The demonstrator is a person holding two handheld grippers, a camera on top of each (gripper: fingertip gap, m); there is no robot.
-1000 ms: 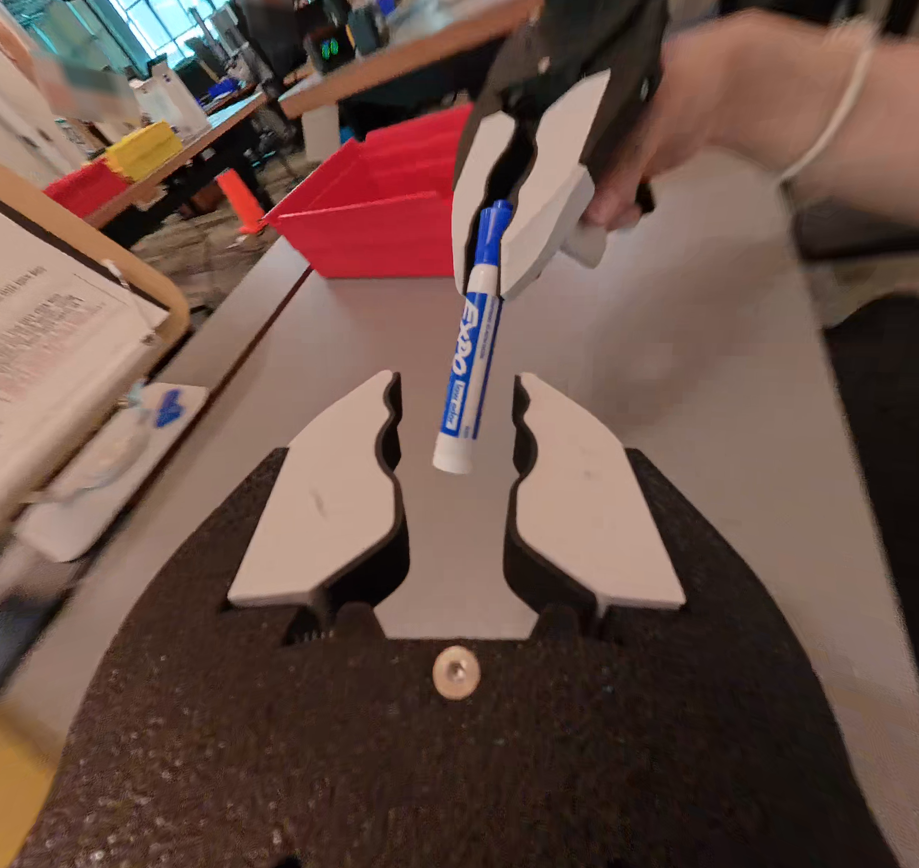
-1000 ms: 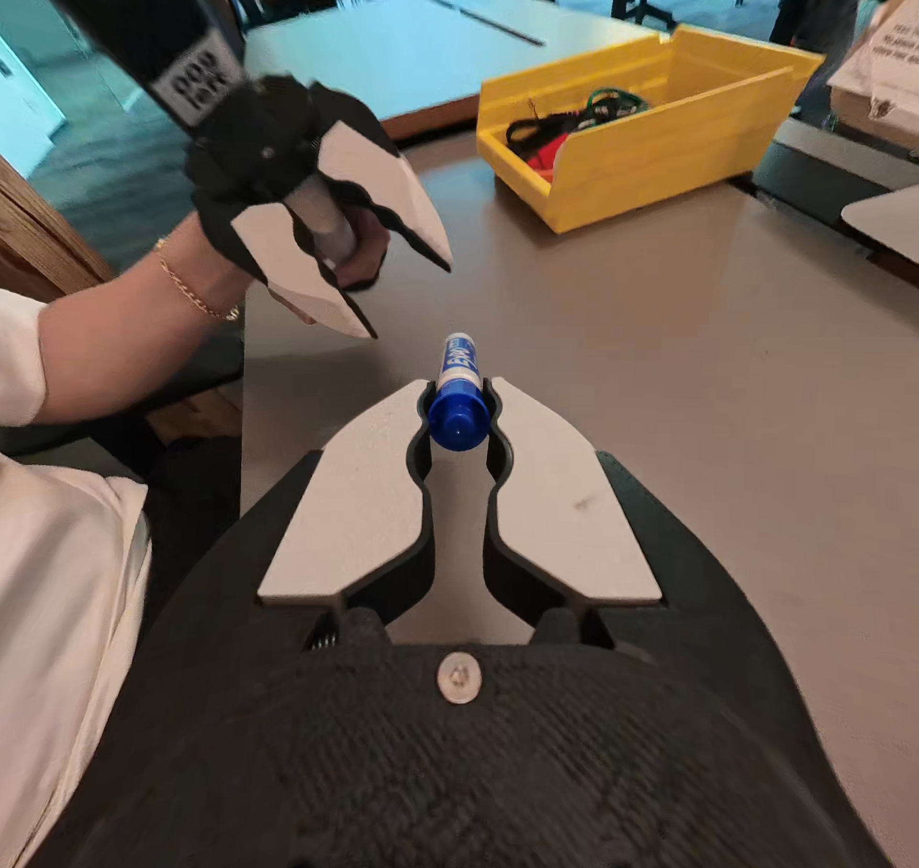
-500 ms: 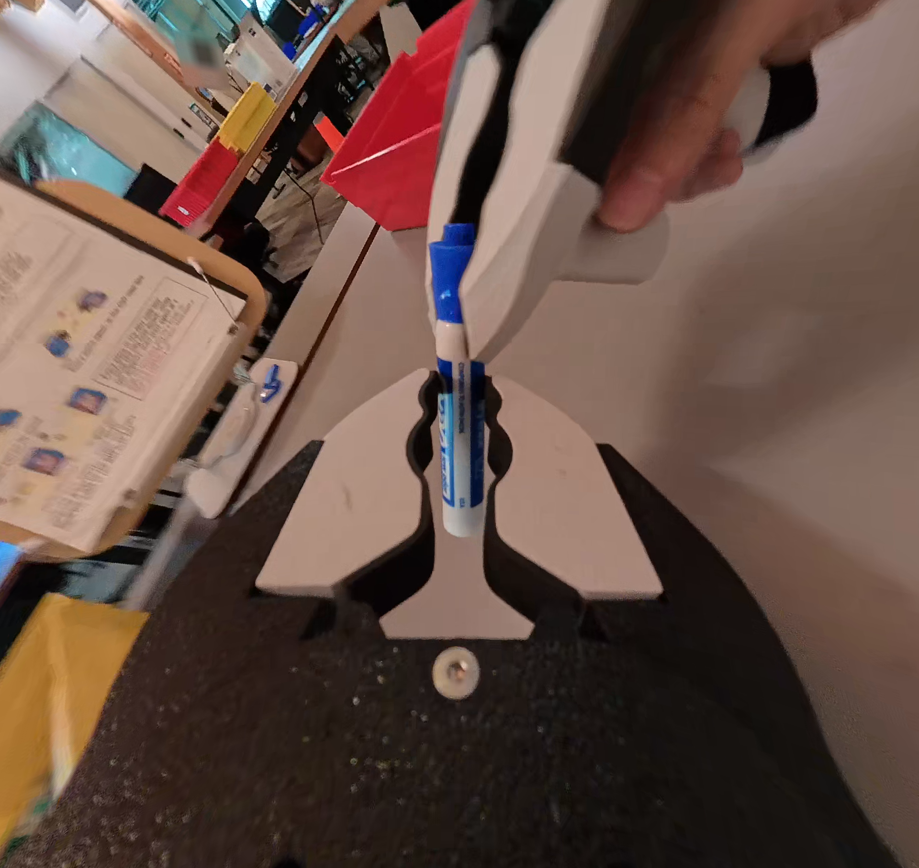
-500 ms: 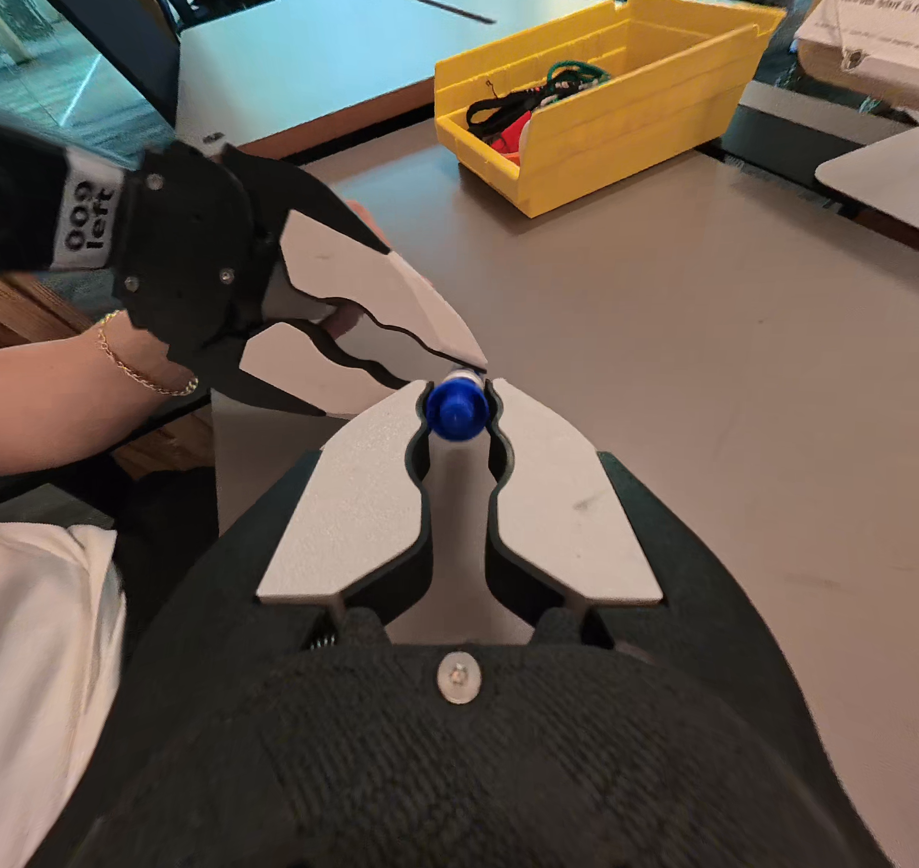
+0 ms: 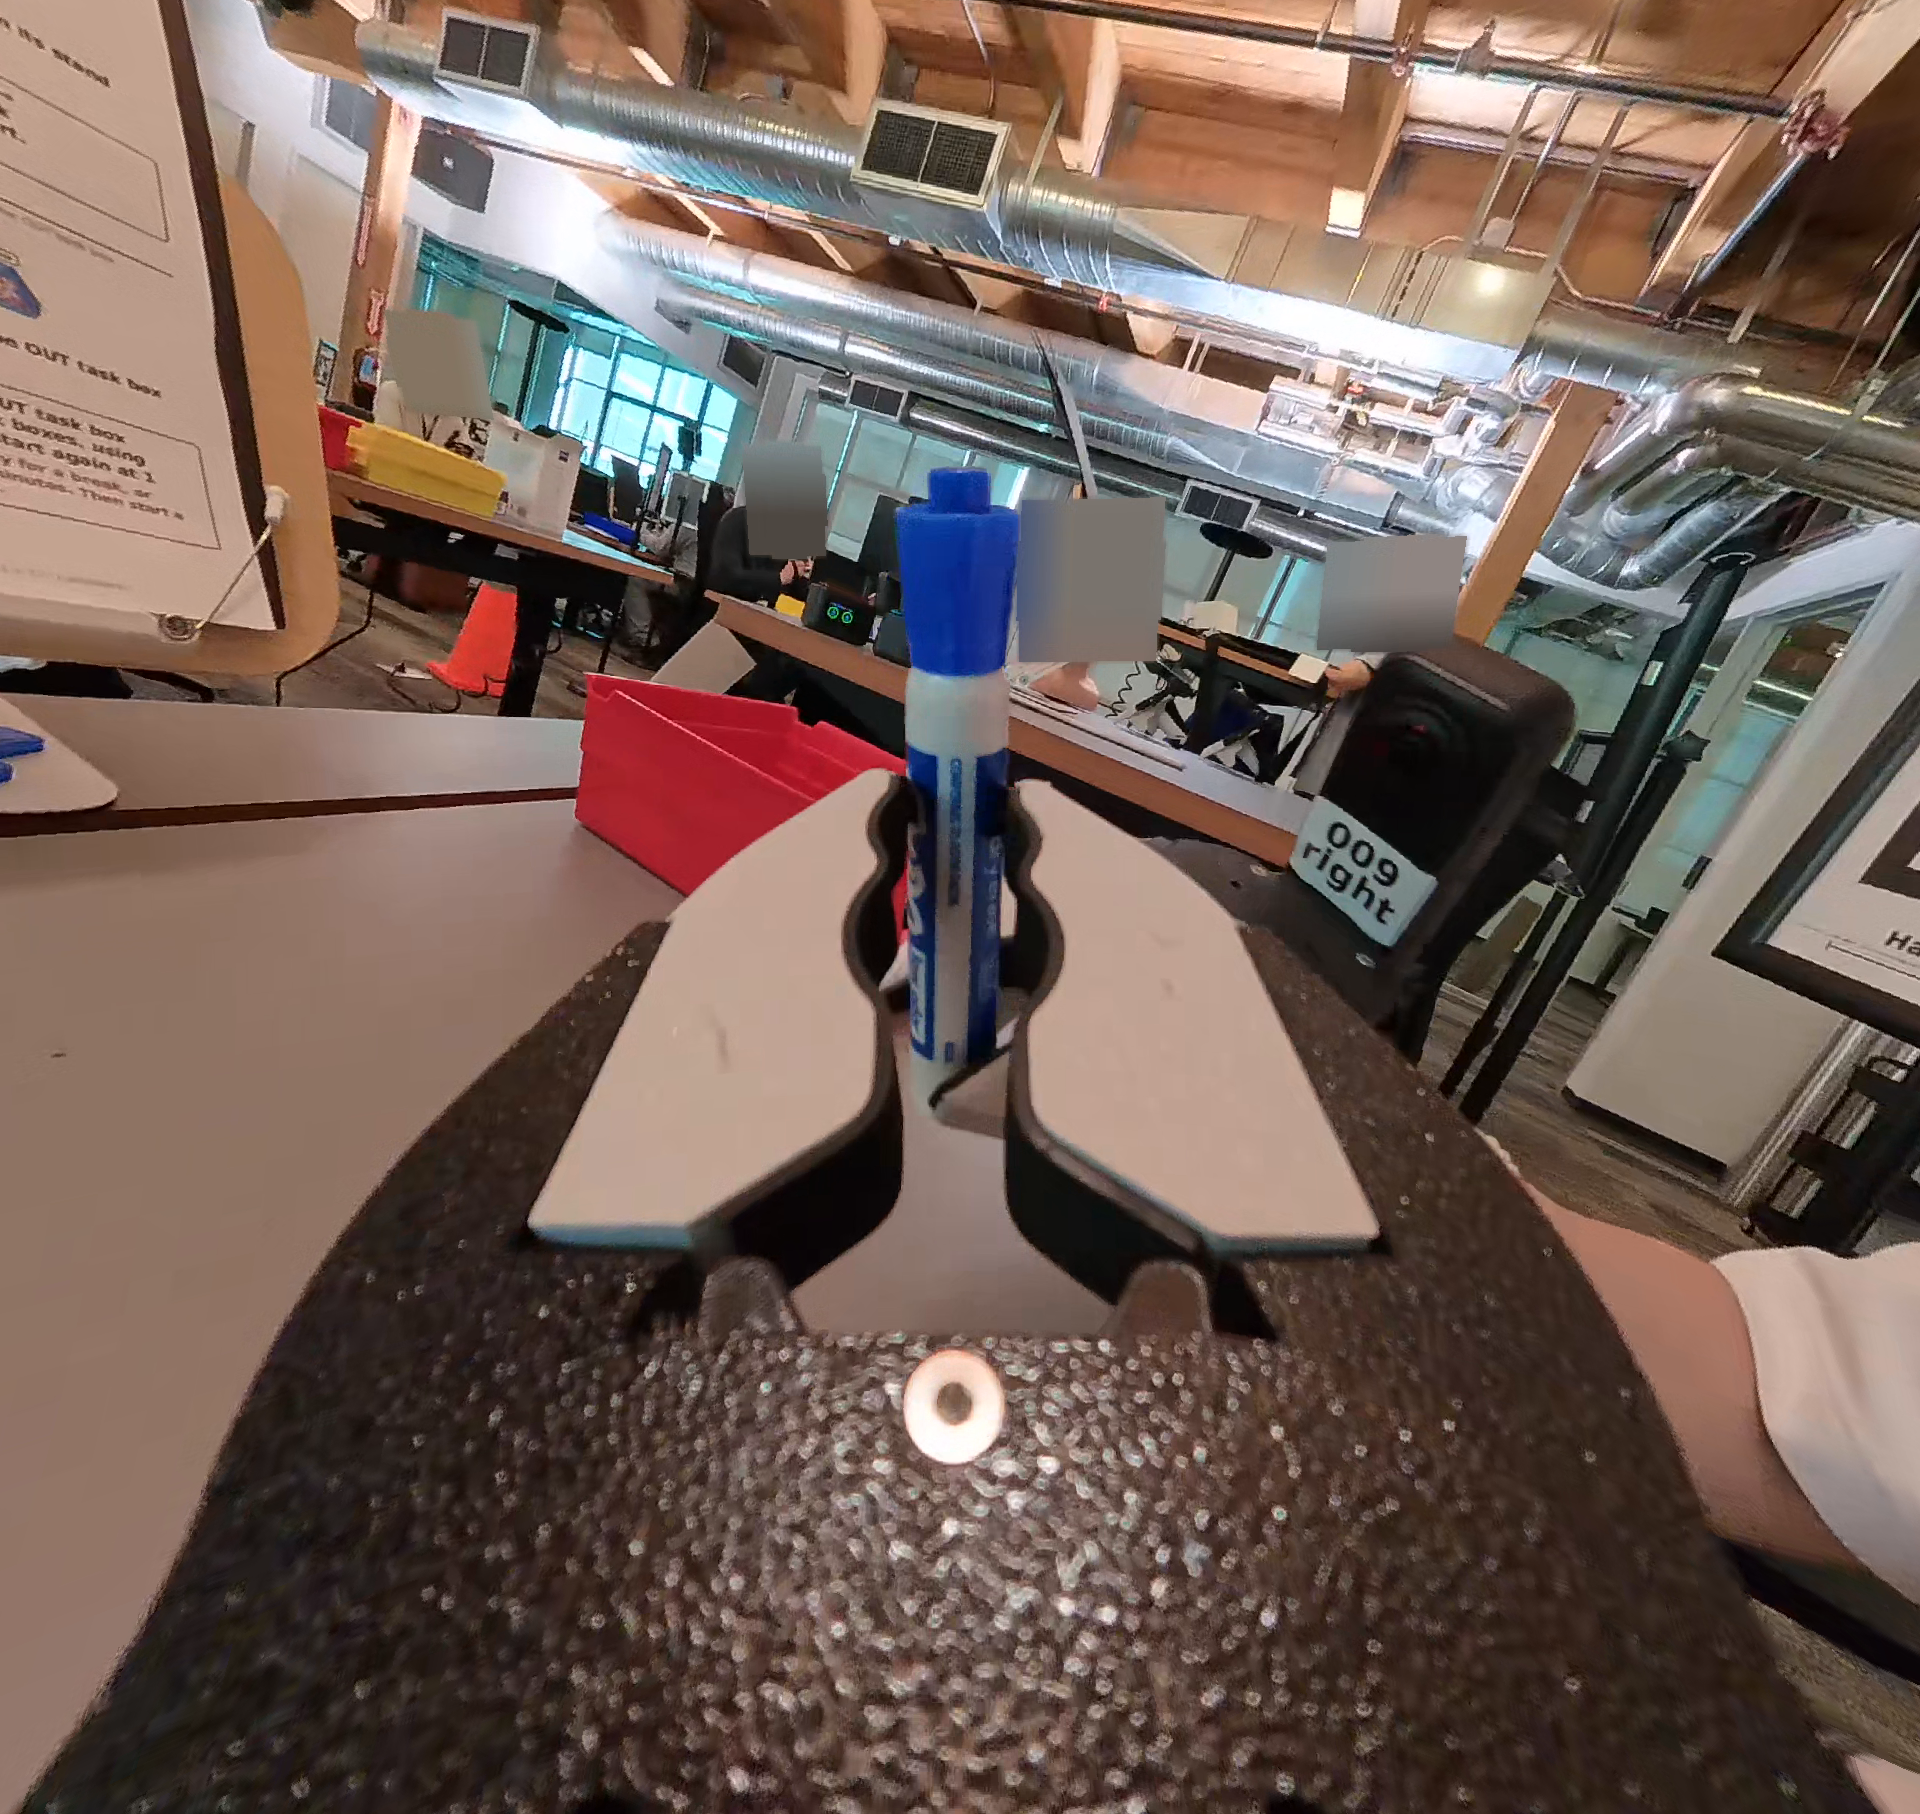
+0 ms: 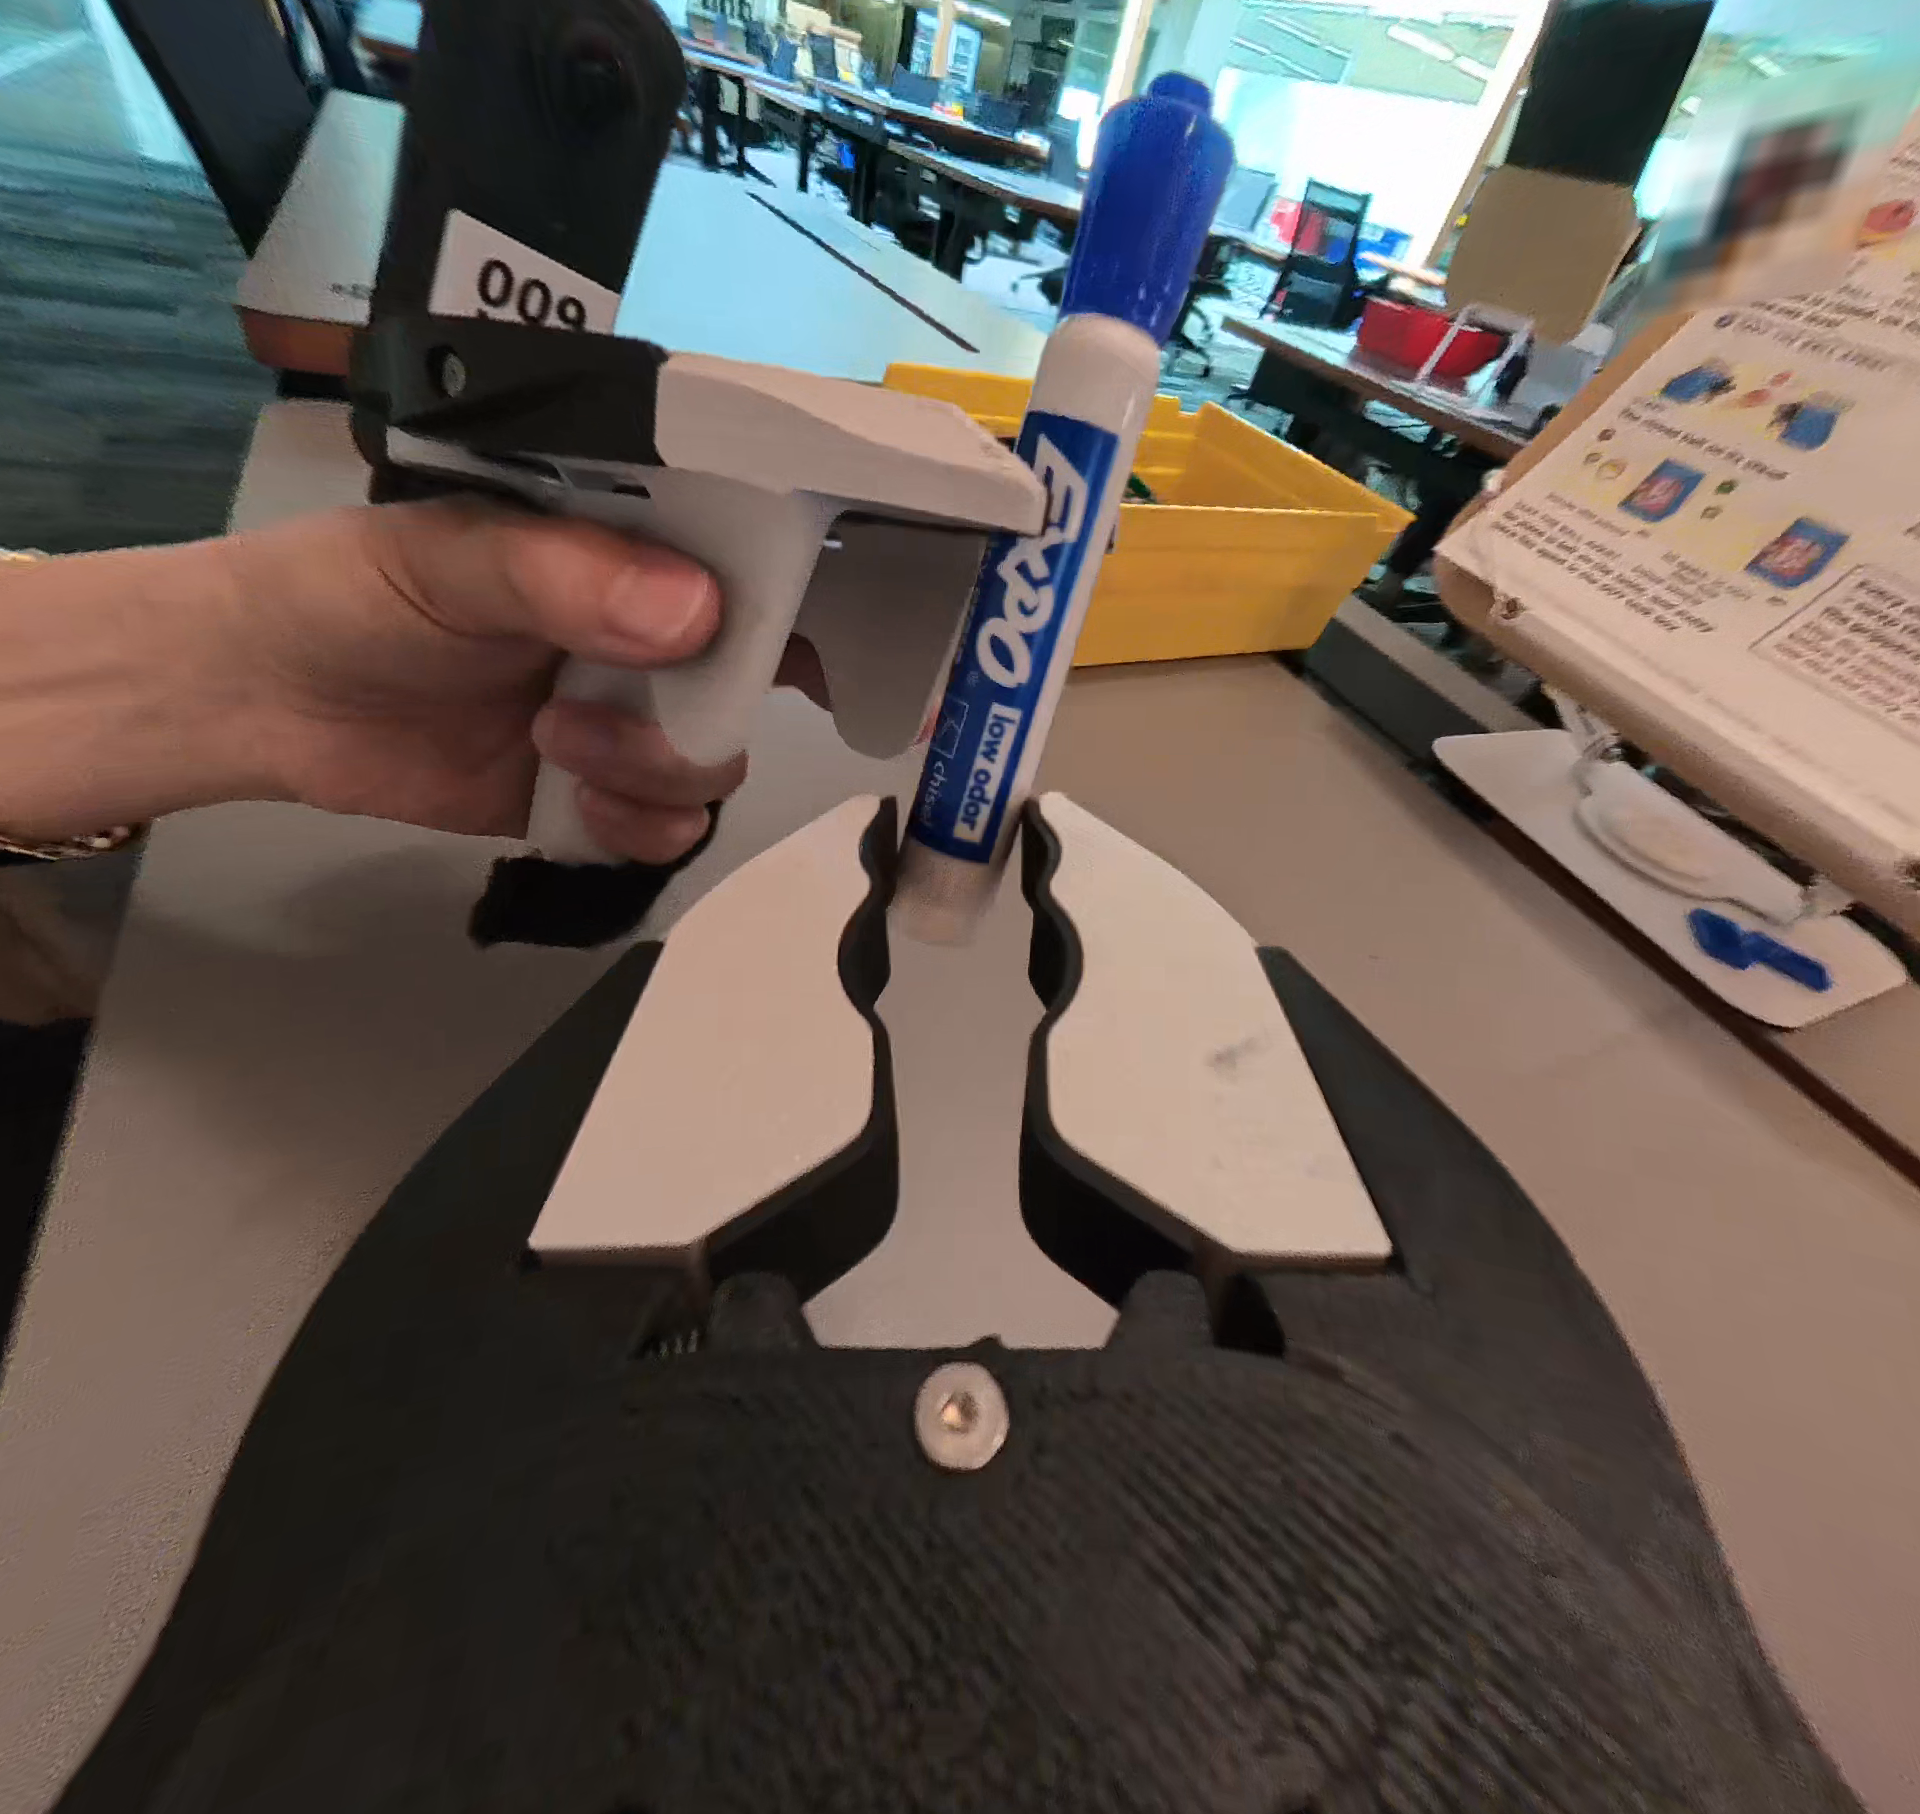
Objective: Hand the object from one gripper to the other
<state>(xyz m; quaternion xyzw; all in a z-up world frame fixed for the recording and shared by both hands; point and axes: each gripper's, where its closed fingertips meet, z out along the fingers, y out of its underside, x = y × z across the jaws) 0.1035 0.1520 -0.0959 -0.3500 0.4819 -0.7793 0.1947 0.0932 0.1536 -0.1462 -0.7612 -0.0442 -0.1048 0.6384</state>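
Note:
A blue-capped white marker (image 5: 951, 725) stands upright, cap up. My left gripper (image 5: 951, 798) is shut on its barrel, and the right wrist view shows it from the side (image 6: 997, 538), held by a hand (image 6: 364, 652). The marker (image 6: 1039, 569) has its lower end between the tips of my right gripper (image 6: 958, 819), whose jaws stand narrowly apart with a thin gap beside the barrel. In the left wrist view, the right gripper's black body (image 5: 1434, 756) is behind on the right and one white fingertip (image 5: 966, 1104) shows under the marker.
Both grippers are above a grey table (image 5: 260, 985). A red bin (image 5: 707, 788) sits just beyond the left gripper. A yellow bin (image 6: 1247, 559) holding cords stands behind the marker. An instruction sheet on a stand (image 6: 1714, 569) and its white base (image 6: 1714, 933) are at the right.
My right gripper has let go of the cap and now sits at the marker's lower end. My left gripper has closed on the barrel and tilted level, so the marker stands cap up.

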